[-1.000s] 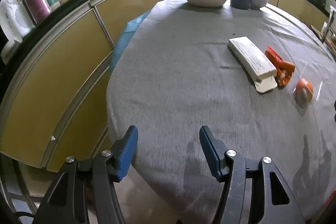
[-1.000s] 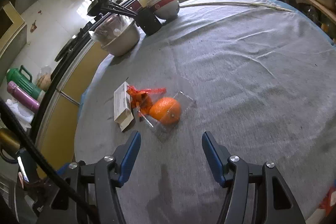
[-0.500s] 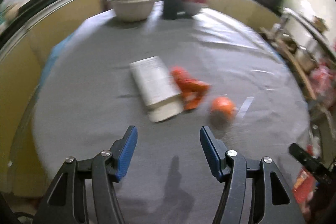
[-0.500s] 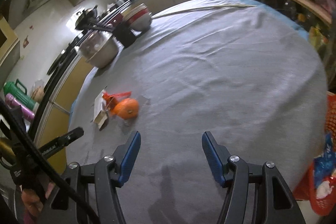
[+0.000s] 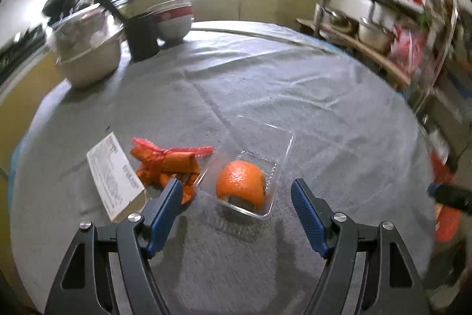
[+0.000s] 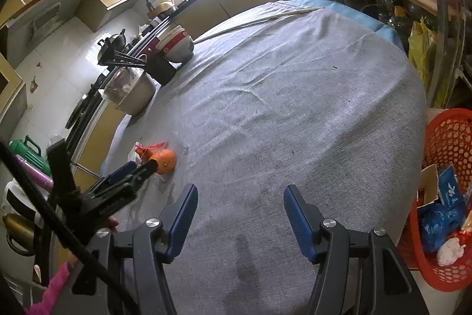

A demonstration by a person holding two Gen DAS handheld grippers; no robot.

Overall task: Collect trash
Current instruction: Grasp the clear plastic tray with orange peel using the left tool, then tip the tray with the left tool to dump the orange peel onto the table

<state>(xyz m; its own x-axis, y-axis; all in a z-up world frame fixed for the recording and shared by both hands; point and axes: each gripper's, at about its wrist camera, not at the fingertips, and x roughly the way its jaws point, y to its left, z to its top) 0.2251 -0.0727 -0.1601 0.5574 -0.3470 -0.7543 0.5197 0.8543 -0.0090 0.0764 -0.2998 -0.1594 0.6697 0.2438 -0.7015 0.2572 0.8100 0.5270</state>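
Orange peel point(image 5: 240, 180) sits in a clear plastic tray point(image 5: 265, 143) at lower centre of the left wrist view, just beyond the left gripper point(image 5: 236, 191), whose jaws stand wide apart and empty, straddling the tray's near edge. Left of it lie an orange wrapper point(image 5: 168, 164) and a white box point(image 5: 113, 171), long axis running away. The right gripper point(image 6: 239, 200), equally spread and empty, hangs well apart; a red basket point(image 6: 451, 138) fills that view's right edge.

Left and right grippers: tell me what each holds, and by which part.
Nothing is held. The left gripper has open jaws just short of the orange peel; the right gripper is open over bare tablecloth.
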